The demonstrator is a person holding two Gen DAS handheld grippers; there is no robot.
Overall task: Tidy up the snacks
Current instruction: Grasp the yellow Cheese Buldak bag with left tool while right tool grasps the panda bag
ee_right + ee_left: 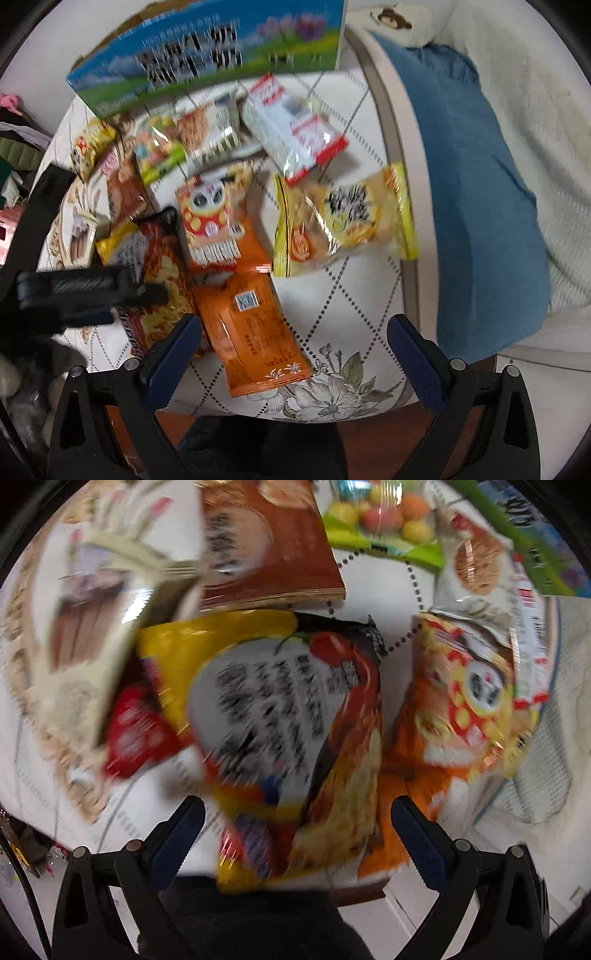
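Several snack packets lie on a white quilted table point(332, 295). In the left wrist view my left gripper point(297, 819) is open, its jaws on either side of a yellow and dark noodle packet point(288, 716), close above it. An orange panda packet point(461, 701) lies to its right, a brown packet point(266, 546) behind. In the right wrist view my right gripper point(293, 336) is open and empty above an orange packet point(251, 328). A yellow packet point(343, 221) and a red-and-white packet point(295, 129) lie further back. The left gripper point(92, 291) shows at the left over the noodle packet point(155, 251).
A blue and green cardboard box point(207, 55) stands at the table's back edge. A bag of coloured candies point(384, 513) lies near it. A blue cushion point(472, 206) and white blanket point(535, 129) lie to the right of the table. The table's front edge is close below the grippers.
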